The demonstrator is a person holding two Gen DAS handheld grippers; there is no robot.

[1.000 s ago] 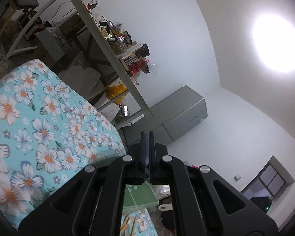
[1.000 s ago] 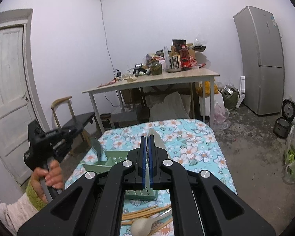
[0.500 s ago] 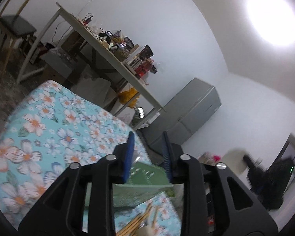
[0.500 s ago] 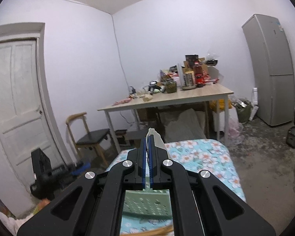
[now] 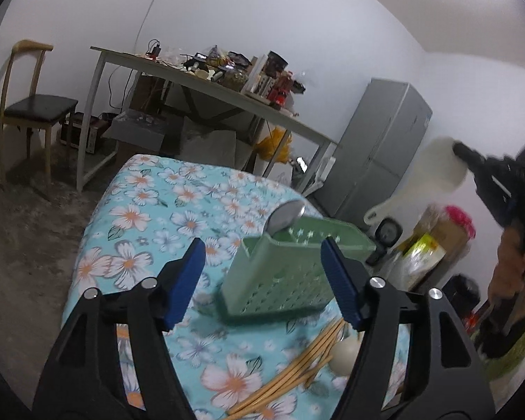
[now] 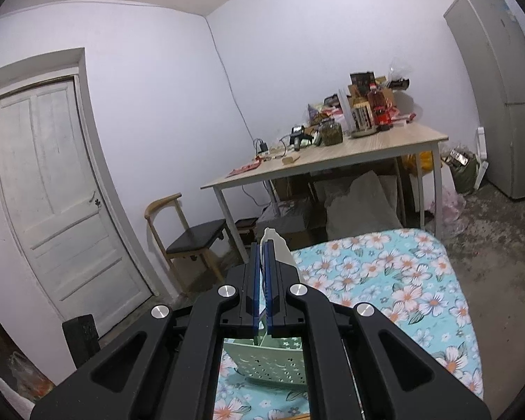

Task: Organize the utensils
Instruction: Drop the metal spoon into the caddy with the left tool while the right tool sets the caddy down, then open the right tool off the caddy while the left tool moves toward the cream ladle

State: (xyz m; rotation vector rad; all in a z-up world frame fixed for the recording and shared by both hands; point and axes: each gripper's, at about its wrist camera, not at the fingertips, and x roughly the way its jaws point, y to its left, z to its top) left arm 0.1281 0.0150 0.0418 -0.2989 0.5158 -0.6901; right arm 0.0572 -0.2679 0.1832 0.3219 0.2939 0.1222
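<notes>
A green perforated utensil basket (image 5: pixel 283 276) stands on the floral tablecloth (image 5: pixel 150 210), with a metal spoon (image 5: pixel 285 215) upright inside it. My left gripper (image 5: pixel 262 245) hovers just in front of the basket; its jaws are opening and nothing is between them. Loose wooden chopsticks (image 5: pixel 297 367) and a pale spoon (image 5: pixel 343 353) lie on the cloth below it. My right gripper (image 6: pixel 261 245) is shut on a white rice paddle (image 6: pixel 278 245), raised above the basket (image 6: pixel 273 360). The left wrist view shows that paddle (image 5: pixel 441 168) in the right gripper (image 5: pixel 463 150) at the far right.
A person's hand (image 5: pixel 511 262) holds the right gripper. Behind the floral table are a cluttered wooden desk (image 6: pixel 332 164), a chair (image 6: pixel 192 241), a white door (image 6: pixel 52 192) and a grey fridge (image 6: pixel 500 87). Bags and containers (image 5: pixel 430 245) stand at the right.
My left gripper went from shut to wide open and rolled upright, swinging round so the basket came into view. My right gripper rose with the paddle; the basket sank lower in its view.
</notes>
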